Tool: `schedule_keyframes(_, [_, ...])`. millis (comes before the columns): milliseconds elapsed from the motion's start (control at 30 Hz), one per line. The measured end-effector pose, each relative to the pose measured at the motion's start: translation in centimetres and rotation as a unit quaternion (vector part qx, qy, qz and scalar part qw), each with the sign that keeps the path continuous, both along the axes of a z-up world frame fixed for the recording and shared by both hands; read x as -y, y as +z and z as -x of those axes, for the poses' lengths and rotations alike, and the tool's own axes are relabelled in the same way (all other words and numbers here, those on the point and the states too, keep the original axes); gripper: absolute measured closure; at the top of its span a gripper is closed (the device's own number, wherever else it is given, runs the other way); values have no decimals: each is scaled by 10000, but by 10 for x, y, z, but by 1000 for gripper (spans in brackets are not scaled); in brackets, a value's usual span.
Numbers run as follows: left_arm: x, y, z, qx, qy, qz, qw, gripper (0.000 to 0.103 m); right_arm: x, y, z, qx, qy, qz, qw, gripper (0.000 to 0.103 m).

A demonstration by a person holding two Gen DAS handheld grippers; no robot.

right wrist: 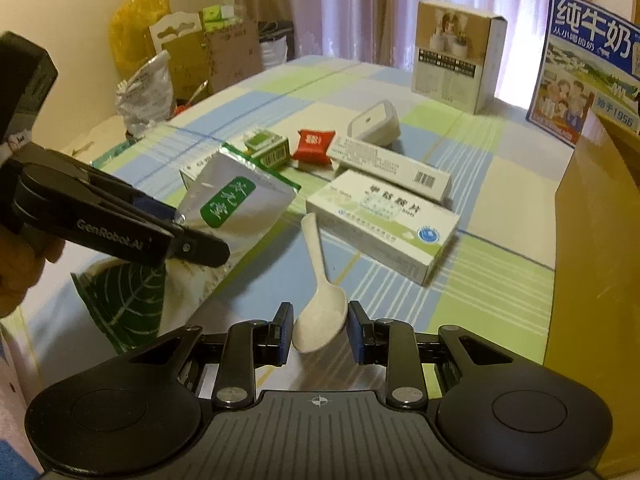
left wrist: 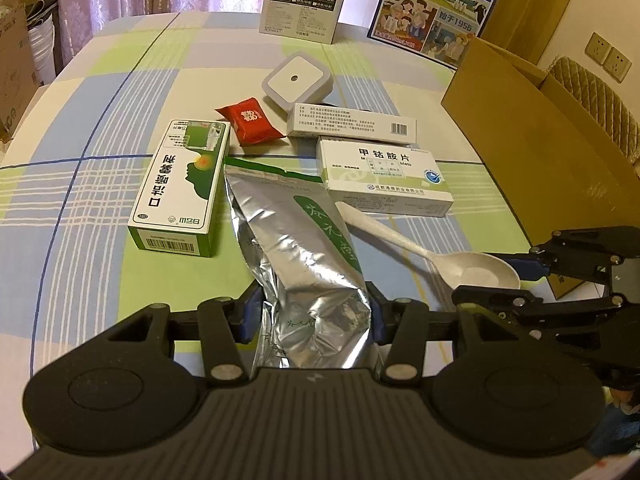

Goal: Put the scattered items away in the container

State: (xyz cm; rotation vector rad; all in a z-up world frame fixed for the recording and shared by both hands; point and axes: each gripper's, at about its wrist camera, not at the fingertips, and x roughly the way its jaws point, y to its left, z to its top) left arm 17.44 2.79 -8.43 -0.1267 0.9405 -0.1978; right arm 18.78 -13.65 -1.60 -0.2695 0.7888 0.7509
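Nearest the left wrist camera, the left gripper [left wrist: 316,312] has its jaws closed on the near end of one silver foil pouch [left wrist: 296,240], which stretches away from it over the table [left wrist: 100,184]. Nearest the right wrist camera, the right gripper [right wrist: 319,332] has its jaws set narrowly around the bowl of one white spoon [right wrist: 320,300]; whether the pads touch the bowl cannot be told. The spoon's handle points away toward the boxes.

Beyond the jaws lie three medicine boxes: a green-and-white box [left wrist: 180,184] left of the pouch, a white box with a blue logo [left wrist: 384,176] just beyond the spoon's handle, and a long white box with a barcode [left wrist: 352,124] touching its far side. There is also one red sachet [left wrist: 250,120] and one white square case [left wrist: 298,80] farther off. One open cardboard box [left wrist: 540,140] stands at the right, still without any of these items visible inside.

At the far edge stand one tan product carton [left wrist: 304,0] and one blue milk carton [left wrist: 436,12].

Only the right wrist view shows the left gripper from the side, the pouch lifted and tilted off the table, a leaf-printed bag [right wrist: 120,304] beneath it, and a yellow bag [right wrist: 138,24] beyond the table.
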Motion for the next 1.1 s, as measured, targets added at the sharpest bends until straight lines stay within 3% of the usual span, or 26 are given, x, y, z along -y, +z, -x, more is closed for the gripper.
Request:
schedule_keyframes(33, [0,0,0,7,3,10,10000,58,1,2,1,7,-6,-48,10000,78])
schedule_keyframes(100, [-1,1,1,16,7,17,10000,58,1,5,3,36,-18,-87,10000,99])
schedule_keyframes(400, [-2,3,3,40,2,10,10000,58,3,4,1,29,-110,-46,9999,100])
schedule_keyframes(1100, [0,25,8,343,68,39,9994,59,26,36,4,826,-962,-407,9911,100])
